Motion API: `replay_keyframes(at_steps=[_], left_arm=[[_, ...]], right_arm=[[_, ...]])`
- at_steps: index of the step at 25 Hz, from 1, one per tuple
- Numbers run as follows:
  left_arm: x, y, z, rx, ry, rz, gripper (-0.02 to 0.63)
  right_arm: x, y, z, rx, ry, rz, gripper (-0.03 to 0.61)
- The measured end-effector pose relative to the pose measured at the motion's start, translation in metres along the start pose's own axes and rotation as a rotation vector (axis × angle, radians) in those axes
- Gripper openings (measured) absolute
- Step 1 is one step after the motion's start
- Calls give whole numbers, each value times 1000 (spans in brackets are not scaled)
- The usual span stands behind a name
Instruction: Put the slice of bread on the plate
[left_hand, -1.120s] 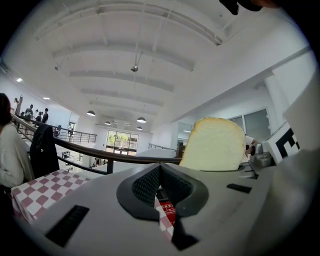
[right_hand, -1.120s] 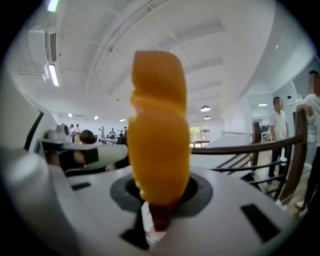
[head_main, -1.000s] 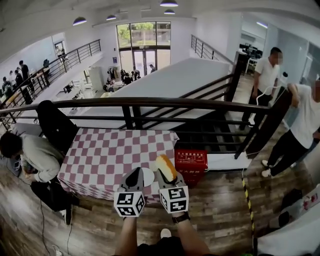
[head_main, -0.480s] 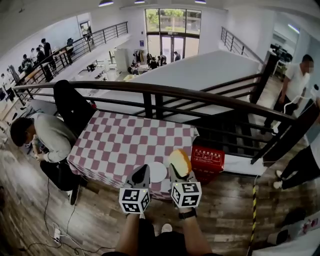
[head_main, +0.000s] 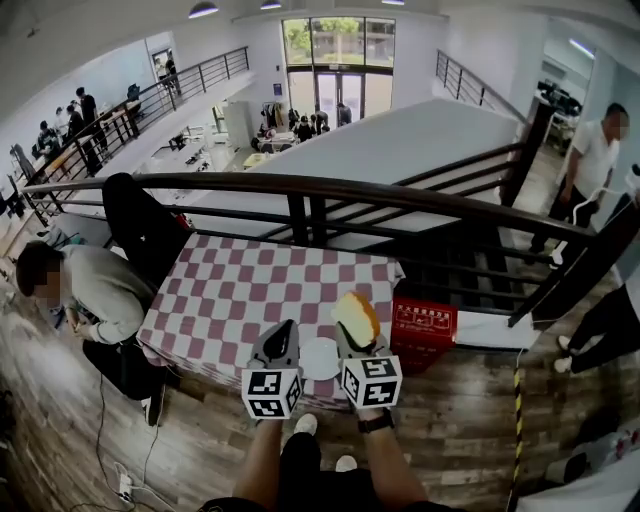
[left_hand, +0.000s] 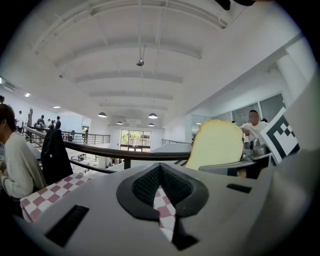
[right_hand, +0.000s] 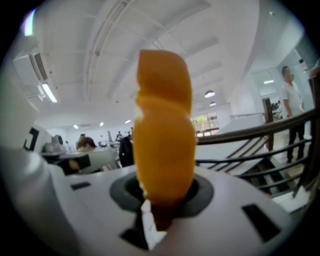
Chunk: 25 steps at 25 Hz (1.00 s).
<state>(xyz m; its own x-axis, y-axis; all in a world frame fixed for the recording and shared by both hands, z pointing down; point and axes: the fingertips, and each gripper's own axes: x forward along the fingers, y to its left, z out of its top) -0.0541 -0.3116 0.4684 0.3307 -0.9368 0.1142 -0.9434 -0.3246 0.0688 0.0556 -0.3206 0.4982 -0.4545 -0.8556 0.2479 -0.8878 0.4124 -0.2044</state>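
So I'm standing at the near edge of the table (head_main: 240, 290) with the red-and-white checkered cloth, one gripper in each hand. My right gripper (head_main: 354, 342) is clamping the slice of bread (head_main: 356, 314) by its bottom end, so the slice is sticking up on edge out of the jaws, golden crust facing me and the pale crumb side facing my other hand. The jaws are sitting narrow, pressed on the bread from both sides.

My left gripper (head_main: 283, 330) is carrying nothing. Its jaws are drawn together at the tips, and only a thin sliver of checkered cloth is showing through lower down between the pads.

The plate (head_main: 320, 360) is small, white and bare, and it's lying on the tabletop right at the near edge, showing between my two grippers in the head view. The bread is hanging in the air just to the right of the plate, not touching it.

Other stuff around: a dark railing (head_main: 350, 190) is running along the far edge of the table, a red box (head_main: 425, 325) is sitting on the floor off the table's right side, and a person in a grey top (head_main: 95, 290) is crouching by the left side.
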Motion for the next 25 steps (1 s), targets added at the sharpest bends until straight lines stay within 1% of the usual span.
replay_keyframes(at_steps=[3, 6, 8, 10, 13, 15, 18, 20, 22, 25], left_arm=[[12, 13, -6, -3, 26, 10, 17], [22, 20, -25, -22, 67, -3, 17], [28, 18, -43, -33, 118, -32, 17], [34, 18, -56, -48, 160, -50, 17], [40, 26, -68, -72, 187, -39, 17], [41, 31, -77, -83, 209, -32, 17], [43, 36, -94, -98, 251, -36, 17], [45, 38, -105, -131, 273, -42, 17], [47, 43, -111, -159, 286, -42, 17], [51, 49, -121, -173, 309, -36, 17]], right_arm=[[16, -3, -8, -12, 65, -26, 97], [29, -5, -32, -4, 152, -21, 95], [36, -10, -53, 19, 214, -35, 95], [42, -15, -67, 61, 245, -42, 96], [52, -15, -80, 92, 271, -11, 97], [58, -15, -92, 101, 308, 2, 96], [66, -14, -119, 144, 399, 32, 96], [69, -13, -142, 177, 476, 47, 96], [71, -12, -162, 191, 542, 45, 96], [74, -10, -186, 202, 612, 48, 96]])
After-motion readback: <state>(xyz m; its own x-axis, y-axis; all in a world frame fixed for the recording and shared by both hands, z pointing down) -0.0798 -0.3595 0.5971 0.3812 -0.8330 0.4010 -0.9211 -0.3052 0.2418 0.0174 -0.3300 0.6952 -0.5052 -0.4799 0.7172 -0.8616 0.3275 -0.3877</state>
